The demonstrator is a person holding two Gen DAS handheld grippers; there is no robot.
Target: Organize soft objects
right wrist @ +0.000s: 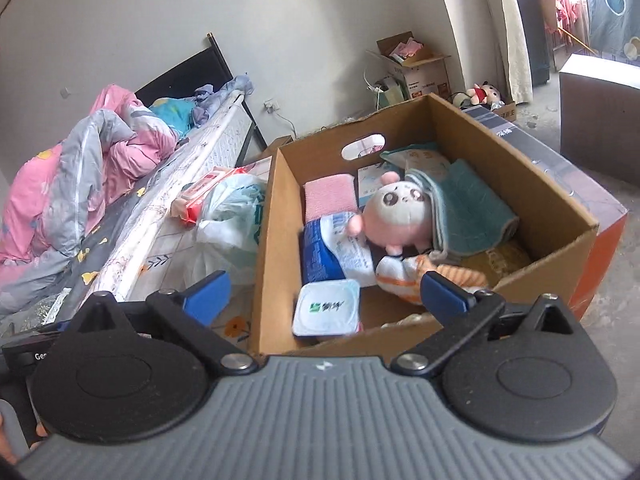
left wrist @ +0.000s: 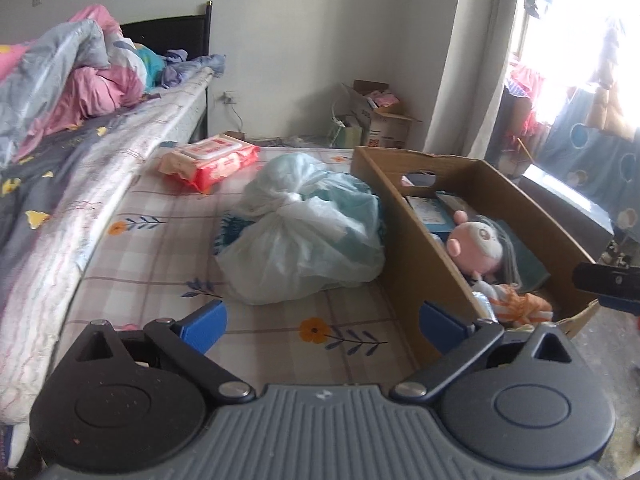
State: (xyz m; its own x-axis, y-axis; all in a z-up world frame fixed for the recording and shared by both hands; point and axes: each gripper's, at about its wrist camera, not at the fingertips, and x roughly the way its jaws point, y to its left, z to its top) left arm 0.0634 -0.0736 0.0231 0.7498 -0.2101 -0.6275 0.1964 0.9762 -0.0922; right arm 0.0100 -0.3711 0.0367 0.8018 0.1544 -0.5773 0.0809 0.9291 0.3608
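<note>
An open cardboard box stands on a low mattress and holds a pink plush doll, a teal towel, a pink cloth, a blue-white wipes pack, a white tub and an orange-striped soft toy. My right gripper is open above the box's near edge, nothing between its blue fingers. My left gripper is open over the mattress, empty, beside the box. A tied plastic bag lies just ahead of it. The doll also shows there.
A red-white wipes pack lies farther back on the floral mattress. A raised bed with crumpled pink and grey quilts runs along the left. Another carton and a plush toy sit by the far wall.
</note>
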